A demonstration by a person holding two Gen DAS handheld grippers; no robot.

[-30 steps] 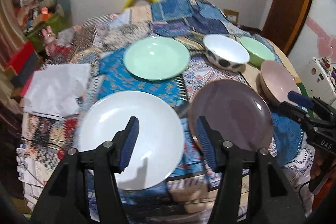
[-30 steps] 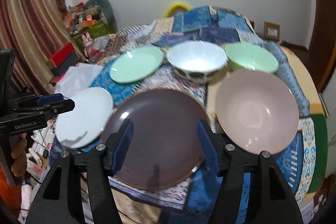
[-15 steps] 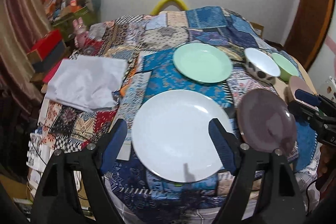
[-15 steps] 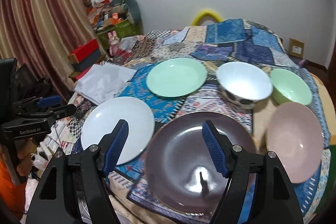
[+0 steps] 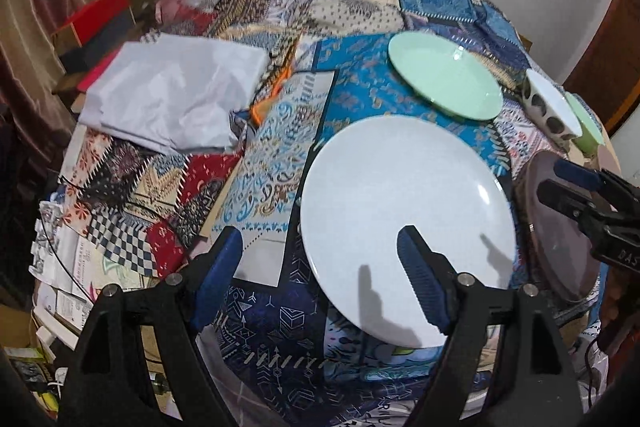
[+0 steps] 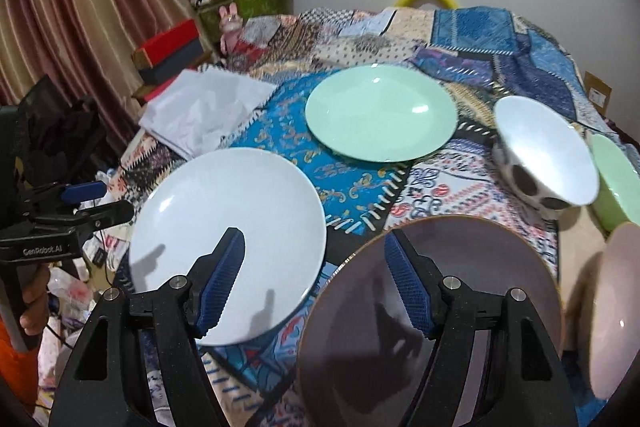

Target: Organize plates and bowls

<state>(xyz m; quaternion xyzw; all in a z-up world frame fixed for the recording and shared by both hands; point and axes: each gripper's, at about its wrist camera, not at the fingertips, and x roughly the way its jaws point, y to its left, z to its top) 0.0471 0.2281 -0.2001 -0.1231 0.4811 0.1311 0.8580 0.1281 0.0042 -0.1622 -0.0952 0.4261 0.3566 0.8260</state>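
1. The left tool (image 5: 320, 267) hung with its blue-padded jaws wide apart and nothing between them, above the near edge of the quilt-covered surface (image 5: 280, 155); the white plate (image 5: 404, 223) lay flat just ahead and to its right, with the right-hand pad over the plate's near rim.
2. The right tool (image 6: 314, 275) was likewise spread and empty; the dark purple plate (image 6: 472, 307) lay directly below and to its right, the white plate (image 6: 232, 219) to its left, so its jaws straddled the gap between the two.
3. Farther back sat the mint green plate (image 6: 380, 111); to the right stood the spotted white bowl (image 6: 544, 155), the green bowl (image 6: 616, 175) and, at the frame's edge, the pink dish (image 6: 616, 307); all lay apart, nothing stacked.
4. A folded white cloth (image 5: 172, 99) lay at the far left.
5. Judged from this, the white plate was the left tool's nearer target, needing a small shift right to take its rim; the purple plate belonged to the right.
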